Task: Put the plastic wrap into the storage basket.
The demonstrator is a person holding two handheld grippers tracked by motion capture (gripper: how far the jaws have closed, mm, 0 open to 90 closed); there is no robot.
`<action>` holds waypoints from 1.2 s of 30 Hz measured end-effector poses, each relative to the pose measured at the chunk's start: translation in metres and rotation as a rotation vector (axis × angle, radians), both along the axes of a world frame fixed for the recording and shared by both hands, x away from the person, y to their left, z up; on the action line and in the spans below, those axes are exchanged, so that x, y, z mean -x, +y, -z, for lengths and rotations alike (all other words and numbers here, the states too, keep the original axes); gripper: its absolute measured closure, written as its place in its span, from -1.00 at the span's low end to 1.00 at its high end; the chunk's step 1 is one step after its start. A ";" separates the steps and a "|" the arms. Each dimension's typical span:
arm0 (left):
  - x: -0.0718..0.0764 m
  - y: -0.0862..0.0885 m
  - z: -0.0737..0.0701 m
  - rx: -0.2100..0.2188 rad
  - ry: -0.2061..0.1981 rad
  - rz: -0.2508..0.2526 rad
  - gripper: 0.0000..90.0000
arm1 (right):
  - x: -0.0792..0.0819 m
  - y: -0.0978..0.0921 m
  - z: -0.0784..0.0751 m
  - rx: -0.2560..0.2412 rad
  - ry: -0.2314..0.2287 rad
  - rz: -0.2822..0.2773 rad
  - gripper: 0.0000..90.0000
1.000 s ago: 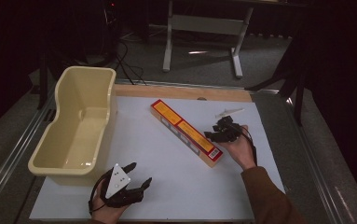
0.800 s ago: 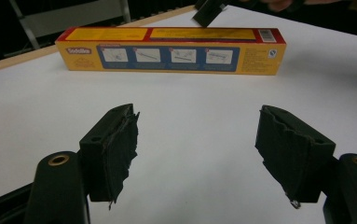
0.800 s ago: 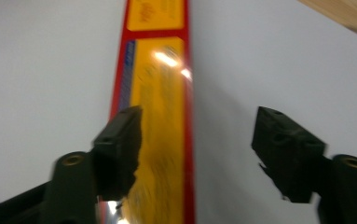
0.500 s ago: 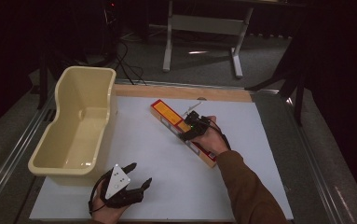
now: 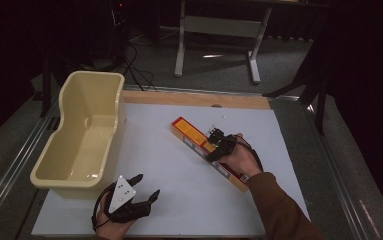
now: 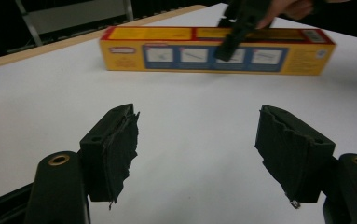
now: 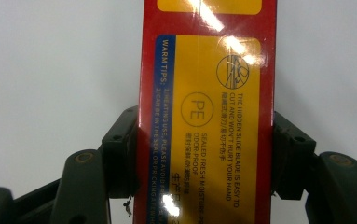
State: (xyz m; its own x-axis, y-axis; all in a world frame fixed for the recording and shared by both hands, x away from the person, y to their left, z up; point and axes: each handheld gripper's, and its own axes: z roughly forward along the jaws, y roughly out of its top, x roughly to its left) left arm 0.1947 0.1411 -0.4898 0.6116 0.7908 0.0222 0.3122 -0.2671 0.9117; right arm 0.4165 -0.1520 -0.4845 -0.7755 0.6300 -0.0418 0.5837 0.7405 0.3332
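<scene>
A long red and yellow carton lies diagonally on the white table sheet. My right gripper sits over the carton's middle, one jaw on each long side. In the right gripper view both pads press against the carton, so the right gripper is shut on it. My left gripper rests near the table's front edge, open and holding nothing. In the left gripper view its jaws stand wide apart around the gripper's midpoint, and the carton lies farther off with the right gripper on it.
A cream plastic tub stands at the left side of the table, nothing visible inside. A wooden strip runs along the table's far edge. Metal rails border both sides. A grey stand is on the floor beyond.
My right gripper has moved left along the carton from its near-right end to its middle and come down around it. The left gripper has stayed put.
</scene>
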 end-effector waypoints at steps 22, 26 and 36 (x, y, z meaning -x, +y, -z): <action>-0.001 -0.003 0.001 -0.003 0.003 0.012 -0.35 | -0.018 0.012 0.009 0.175 0.227 -0.044 -0.12; -0.001 -0.004 0.001 -0.003 0.000 0.014 -0.35 | -0.020 0.013 0.006 0.176 0.267 0.047 -0.09; -0.002 -0.005 0.002 -0.009 0.003 0.009 -0.35 | -0.020 0.010 -0.009 -0.052 0.382 0.160 -0.09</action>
